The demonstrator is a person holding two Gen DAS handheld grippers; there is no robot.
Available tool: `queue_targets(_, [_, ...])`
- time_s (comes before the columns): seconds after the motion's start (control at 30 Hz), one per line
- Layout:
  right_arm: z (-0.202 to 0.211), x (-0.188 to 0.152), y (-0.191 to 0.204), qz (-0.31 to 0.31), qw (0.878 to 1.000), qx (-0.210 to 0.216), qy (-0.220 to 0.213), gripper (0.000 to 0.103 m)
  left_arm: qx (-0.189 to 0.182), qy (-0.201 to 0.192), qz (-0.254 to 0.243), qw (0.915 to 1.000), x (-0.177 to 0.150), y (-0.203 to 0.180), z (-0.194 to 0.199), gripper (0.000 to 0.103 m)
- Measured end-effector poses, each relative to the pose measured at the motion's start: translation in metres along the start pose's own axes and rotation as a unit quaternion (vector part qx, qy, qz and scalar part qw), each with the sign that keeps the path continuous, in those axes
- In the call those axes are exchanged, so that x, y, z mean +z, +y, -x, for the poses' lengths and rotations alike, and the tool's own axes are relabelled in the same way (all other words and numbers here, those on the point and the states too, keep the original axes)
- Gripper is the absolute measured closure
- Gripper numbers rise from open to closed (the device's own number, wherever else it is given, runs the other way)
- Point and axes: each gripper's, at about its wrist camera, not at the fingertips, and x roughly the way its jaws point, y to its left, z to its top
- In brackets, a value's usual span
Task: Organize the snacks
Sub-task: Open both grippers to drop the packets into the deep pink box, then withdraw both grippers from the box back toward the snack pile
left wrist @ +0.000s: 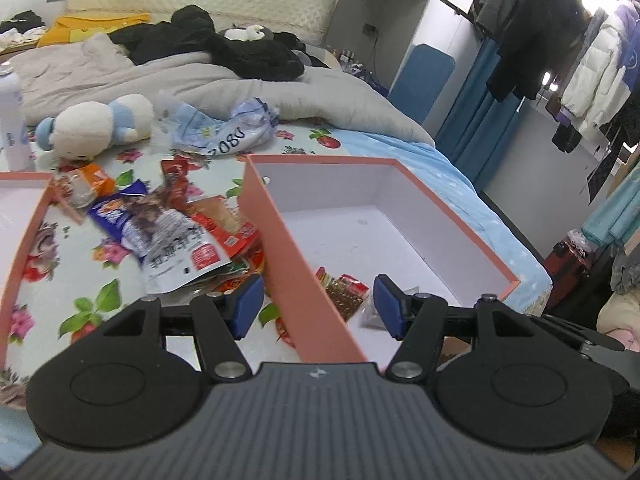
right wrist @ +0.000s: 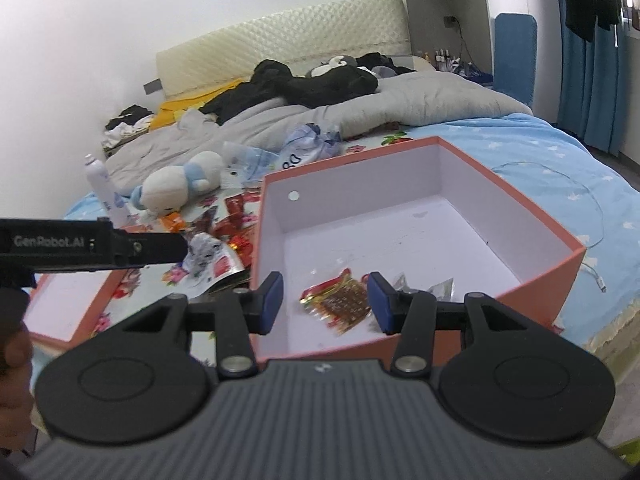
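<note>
Hovering released and empty, the left tool (left wrist: 316, 306) straddles the box (left wrist: 298, 276) wall; lowering risks snagging it, missing snack packets (left wrist: 176, 236) left.

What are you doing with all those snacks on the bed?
A person is sorting snacks into a pink box on the bed, with a gripper in each hand. Both the left gripper and the right gripper have their jaws open and hold nothing. A red and gold snack packet lies in the box. A pile of snack packets waits on the flowered sheet beside it.
</note>
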Motion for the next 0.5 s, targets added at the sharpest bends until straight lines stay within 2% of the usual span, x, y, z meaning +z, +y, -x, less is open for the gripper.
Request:
queue_targets(0.27, [0.032, -0.009, 0.021, 0.015, 1.0, 0.012, -0.022, 0.054, 0.013, -0.03, 0.004, 0.9995, -0.02, 0.003, 0.056, 0.037])
queue_targets(0.5, [0.047, -0.019, 0.033, 0.025, 0.999, 0.032, -0.027, 0.054, 0.044, -0.049, 0.019, 0.9976, -0.039, 0.01, 0.096, 0.037])
